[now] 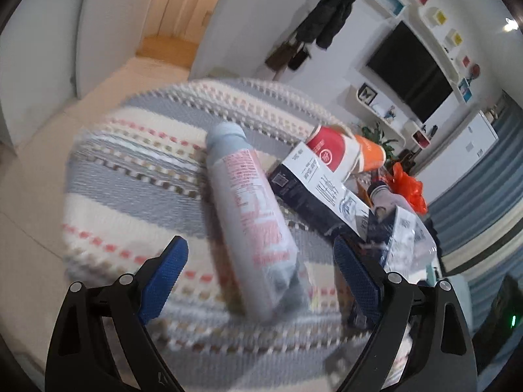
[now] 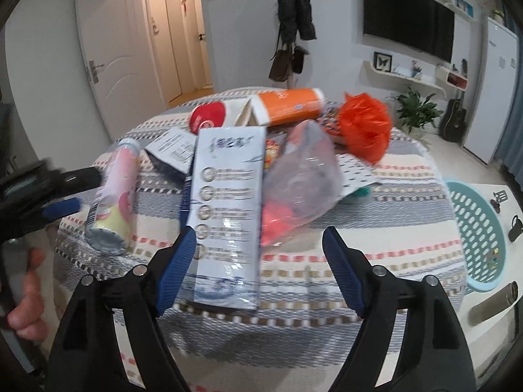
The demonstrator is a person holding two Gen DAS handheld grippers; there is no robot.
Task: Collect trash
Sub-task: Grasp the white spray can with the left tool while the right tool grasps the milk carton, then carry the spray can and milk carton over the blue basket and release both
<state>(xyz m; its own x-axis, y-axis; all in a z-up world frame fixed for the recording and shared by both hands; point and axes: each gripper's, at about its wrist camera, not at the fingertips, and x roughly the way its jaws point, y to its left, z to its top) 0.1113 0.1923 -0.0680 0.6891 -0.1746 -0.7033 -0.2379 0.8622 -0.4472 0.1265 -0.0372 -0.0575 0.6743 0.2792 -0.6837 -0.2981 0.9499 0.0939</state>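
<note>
Between tool fingers, bottle (image 1: 251, 219) lengthwise.

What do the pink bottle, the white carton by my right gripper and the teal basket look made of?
Pink bottle: probably plastic with a printed shrink label; soft sheen, light blue cap.
White carton: seemingly coated paperboard; flat folded faces, glossy glare over the print.
Teal basket: moulded plastic, judging by its even perforations and smooth rim.

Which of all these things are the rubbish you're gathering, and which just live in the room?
Job:
pink bottle
white carton
orange tube
red-lidded cup
orange plastic bag
clear plastic bag
teal basket, likely the bin

Just lying about:
television
hanging coat
potted plant
guitar
</note>
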